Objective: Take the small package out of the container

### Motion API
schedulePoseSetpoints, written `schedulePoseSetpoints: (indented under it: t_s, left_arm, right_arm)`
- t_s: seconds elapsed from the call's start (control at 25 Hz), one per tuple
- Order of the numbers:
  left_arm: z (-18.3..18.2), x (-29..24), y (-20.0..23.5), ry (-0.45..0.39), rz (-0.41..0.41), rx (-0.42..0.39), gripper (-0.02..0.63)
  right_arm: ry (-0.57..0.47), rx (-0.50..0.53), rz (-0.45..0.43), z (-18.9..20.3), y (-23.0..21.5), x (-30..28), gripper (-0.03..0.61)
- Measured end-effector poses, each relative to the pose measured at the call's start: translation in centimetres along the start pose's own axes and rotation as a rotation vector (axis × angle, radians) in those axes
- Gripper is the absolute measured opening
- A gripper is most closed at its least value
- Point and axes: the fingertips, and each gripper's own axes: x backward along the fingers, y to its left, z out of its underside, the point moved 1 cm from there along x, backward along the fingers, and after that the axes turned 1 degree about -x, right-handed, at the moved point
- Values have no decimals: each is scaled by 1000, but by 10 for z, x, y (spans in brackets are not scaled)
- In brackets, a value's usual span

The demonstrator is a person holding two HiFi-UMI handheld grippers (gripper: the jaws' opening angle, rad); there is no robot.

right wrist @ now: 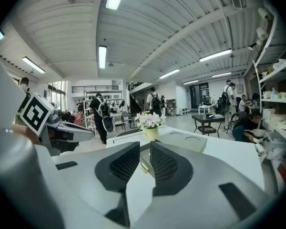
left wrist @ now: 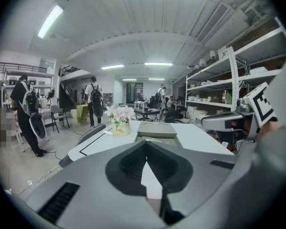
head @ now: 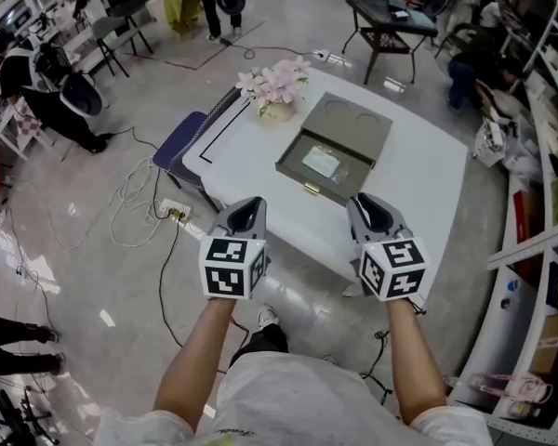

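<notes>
Small package (head: 321,162) lies inside open container (head: 288,162), mid desk (head: 418,184). L gripper (head: 249,208): claw pressed together, empty. R gripper (head: 365,208): claw slightly spread, nothing between. Both off desk's near edge.

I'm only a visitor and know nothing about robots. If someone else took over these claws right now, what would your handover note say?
Left claw: shut, empty, held over the table's near edge.
Right claw: slightly open, nothing between its jaws, aimed at the container.
Container: on the white table, lid folded back.
Small package: lying inside, untouched.
Done: box is open.
Left: reach in, grip the package, lift it out.
</notes>
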Motion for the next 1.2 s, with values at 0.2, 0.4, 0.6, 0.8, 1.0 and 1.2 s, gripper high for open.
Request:
schedulePoseSetpoints:
  t_s: [0.2, 0.4, 0.6, 0.8, 1.0, 1.2]
  left_arm:
    - [-7, -26, 29, 6, 58, -3, 3]
    - [-19, -44, 54, -4, 106, -19, 3]
    - [-23, -61, 74, -4, 150, -35, 3]
    - [-23, -70, 87, 0, 183, -43, 3]
    - [-20, -80, 93, 10, 198, -52, 3]
    - [-26, -96, 100, 7, 213, -76, 3]
  right_arm:
    - [24, -29, 55, -2, 0, -32, 67]
    - [39, -56, 118, -3, -1, -56, 80]
    - [55, -80, 180, -2, -3, -75, 84]
    - [81, -127, 225, 3, -7, -87, 107]
    - [98, -161, 242, 9, -12, -97, 118]
    - [134, -199, 267, 16, -23, -112, 160]
